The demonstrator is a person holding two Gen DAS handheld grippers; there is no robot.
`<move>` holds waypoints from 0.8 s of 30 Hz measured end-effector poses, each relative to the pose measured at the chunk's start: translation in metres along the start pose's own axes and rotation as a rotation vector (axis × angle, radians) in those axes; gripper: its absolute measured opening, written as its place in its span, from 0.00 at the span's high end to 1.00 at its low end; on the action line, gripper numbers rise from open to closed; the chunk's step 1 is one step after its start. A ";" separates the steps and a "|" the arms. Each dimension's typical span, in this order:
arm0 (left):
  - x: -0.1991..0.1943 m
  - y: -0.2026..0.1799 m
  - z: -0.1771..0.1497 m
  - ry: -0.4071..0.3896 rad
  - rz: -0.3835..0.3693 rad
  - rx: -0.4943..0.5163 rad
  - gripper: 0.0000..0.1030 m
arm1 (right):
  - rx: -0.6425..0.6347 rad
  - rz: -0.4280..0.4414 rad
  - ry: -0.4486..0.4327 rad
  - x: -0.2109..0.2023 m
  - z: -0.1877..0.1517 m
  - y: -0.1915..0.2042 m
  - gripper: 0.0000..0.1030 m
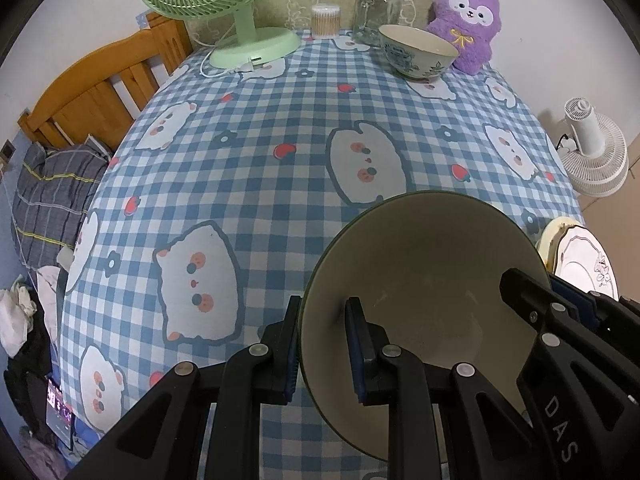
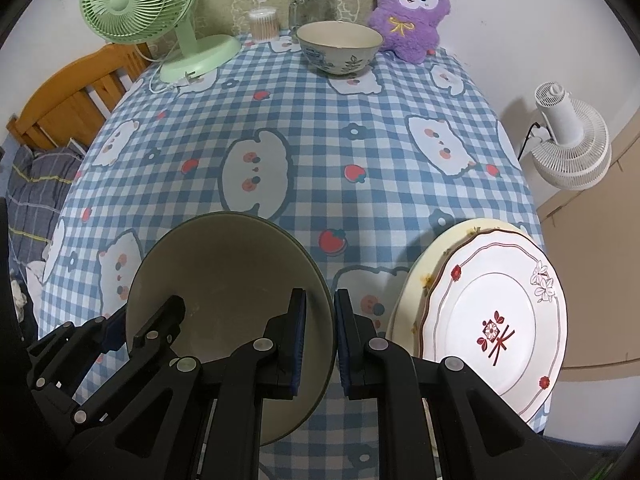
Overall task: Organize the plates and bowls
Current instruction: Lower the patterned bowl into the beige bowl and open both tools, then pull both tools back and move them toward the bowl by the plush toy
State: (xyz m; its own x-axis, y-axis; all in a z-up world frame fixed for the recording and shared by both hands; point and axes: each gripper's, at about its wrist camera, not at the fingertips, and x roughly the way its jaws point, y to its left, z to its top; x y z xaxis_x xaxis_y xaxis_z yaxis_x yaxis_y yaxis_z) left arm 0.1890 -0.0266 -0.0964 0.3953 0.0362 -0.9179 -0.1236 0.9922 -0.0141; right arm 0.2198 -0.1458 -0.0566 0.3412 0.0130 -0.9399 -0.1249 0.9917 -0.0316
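A grey-green bowl (image 1: 424, 276) (image 2: 224, 272) is at the near edge of the checked table, held on both sides. My left gripper (image 1: 324, 344) is shut on its left rim, one pad inside and one outside. My right gripper (image 2: 320, 340) is shut on its right rim; it also shows in the left wrist view (image 1: 560, 300). A white flowered plate (image 2: 500, 320) lies on a cream plate (image 2: 420, 272) at the near right; they show in the left wrist view too (image 1: 584, 256). A blue-patterned bowl (image 1: 416, 54) (image 2: 340, 50) stands at the far side.
At the table's far edge stand a green fan (image 1: 224, 4) (image 2: 160, 12), a cotton swab tub (image 1: 326, 20), a glass jar (image 1: 376, 12) (image 2: 312, 2) and a purple plush toy (image 1: 468, 24) (image 2: 408, 12). A wooden bed frame (image 1: 100, 84) is left, a white fan (image 2: 568, 140) right.
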 end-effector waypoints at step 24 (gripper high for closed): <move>-0.051 -0.002 0.001 -0.126 0.005 -0.006 0.22 | -0.019 0.074 -0.143 -0.060 0.000 -0.008 0.20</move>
State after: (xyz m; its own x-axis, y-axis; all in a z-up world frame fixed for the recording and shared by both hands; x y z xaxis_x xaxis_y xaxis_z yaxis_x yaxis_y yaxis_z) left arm 0.1704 -0.0297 -0.0492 0.5055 0.0562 -0.8610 -0.1308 0.9913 -0.0121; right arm 0.2004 -0.1545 -0.0001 0.4594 0.1058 -0.8819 -0.1721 0.9847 0.0285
